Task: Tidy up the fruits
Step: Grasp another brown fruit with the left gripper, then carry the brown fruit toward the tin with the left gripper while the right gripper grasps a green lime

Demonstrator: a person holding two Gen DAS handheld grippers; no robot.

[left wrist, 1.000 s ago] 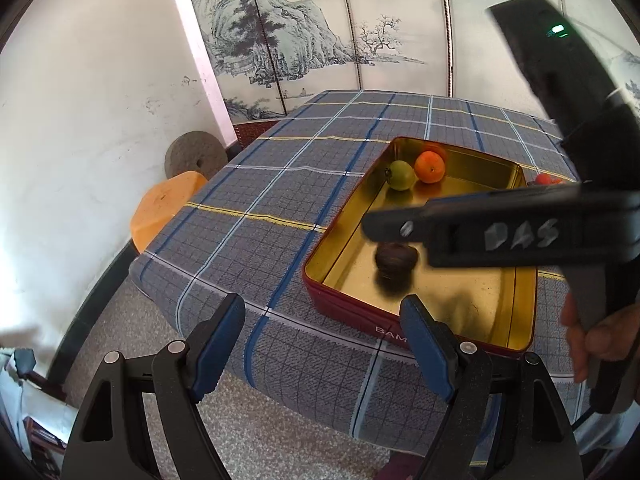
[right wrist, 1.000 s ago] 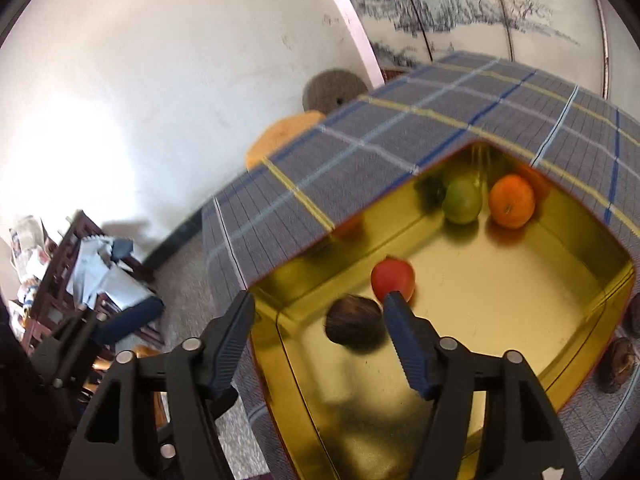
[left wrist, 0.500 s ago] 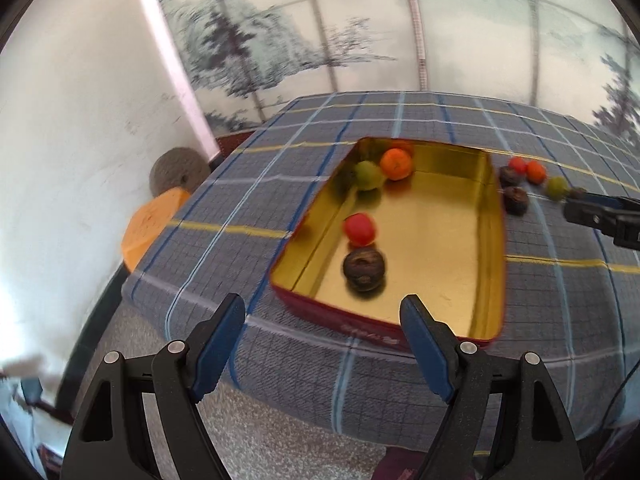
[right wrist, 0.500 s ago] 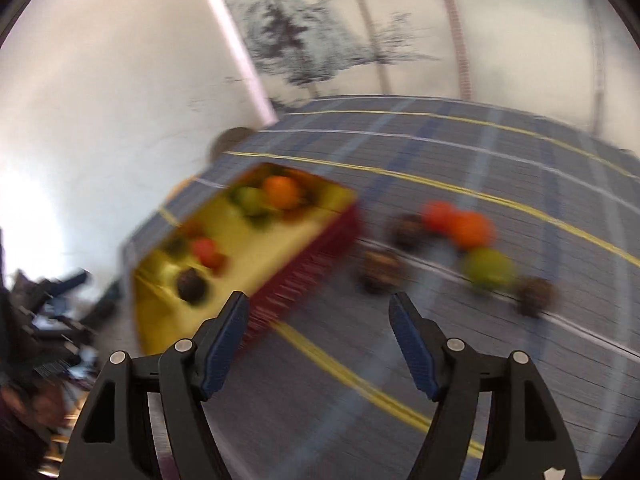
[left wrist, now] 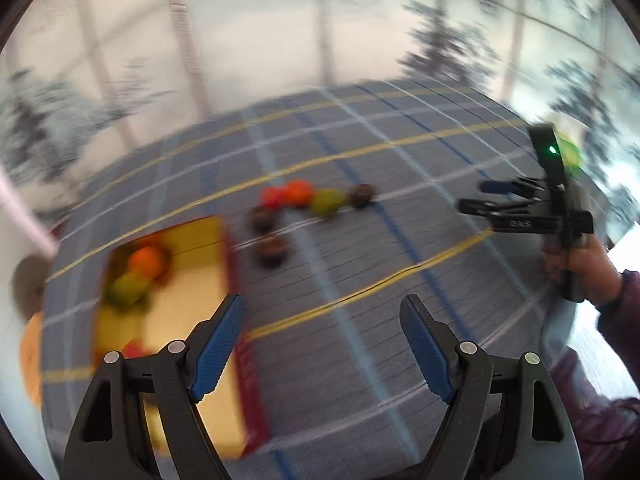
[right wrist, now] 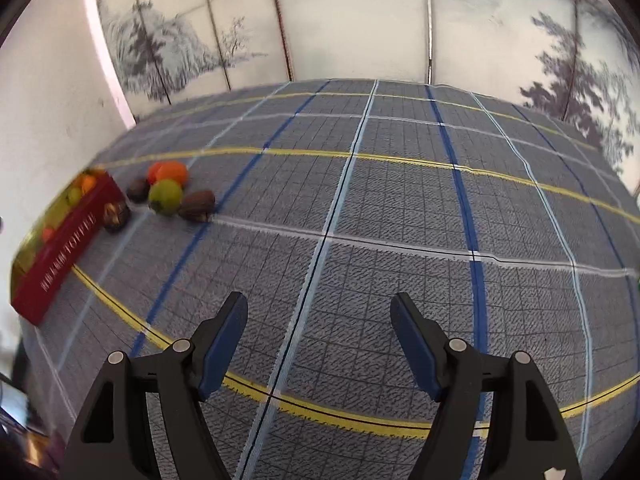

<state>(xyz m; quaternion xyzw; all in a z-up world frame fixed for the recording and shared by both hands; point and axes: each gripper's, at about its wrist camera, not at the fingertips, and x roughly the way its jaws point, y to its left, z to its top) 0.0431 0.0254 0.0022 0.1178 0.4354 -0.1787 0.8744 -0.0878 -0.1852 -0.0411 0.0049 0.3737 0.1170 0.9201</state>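
Observation:
A red tin with a gold inside (left wrist: 188, 280) (right wrist: 68, 240) sits on the plaid tablecloth and holds an orange (left wrist: 146, 260), a green fruit (left wrist: 126, 290) and a red one. Loose fruits lie beside it: an orange (right wrist: 172, 172), a green fruit (right wrist: 165, 196) and dark brown ones (right wrist: 198, 206). The same cluster shows blurred in the left wrist view (left wrist: 296, 194). My left gripper (left wrist: 322, 332) is open and empty above the cloth by the tin. My right gripper (right wrist: 320, 332) is open and empty, far right of the fruits; it also shows in the left wrist view (left wrist: 496, 196).
The plaid tablecloth (right wrist: 400, 240) covers the whole table. A painted folding screen (right wrist: 340, 20) stands behind it. A white wall (right wrist: 48, 100) is on the left. An orange stool (left wrist: 30, 356) stands beside the table's left edge.
Both grippers have swung right, away from the tin. The right gripper has pulled back from over the tin to open cloth. The left view now takes in the loose fruits.

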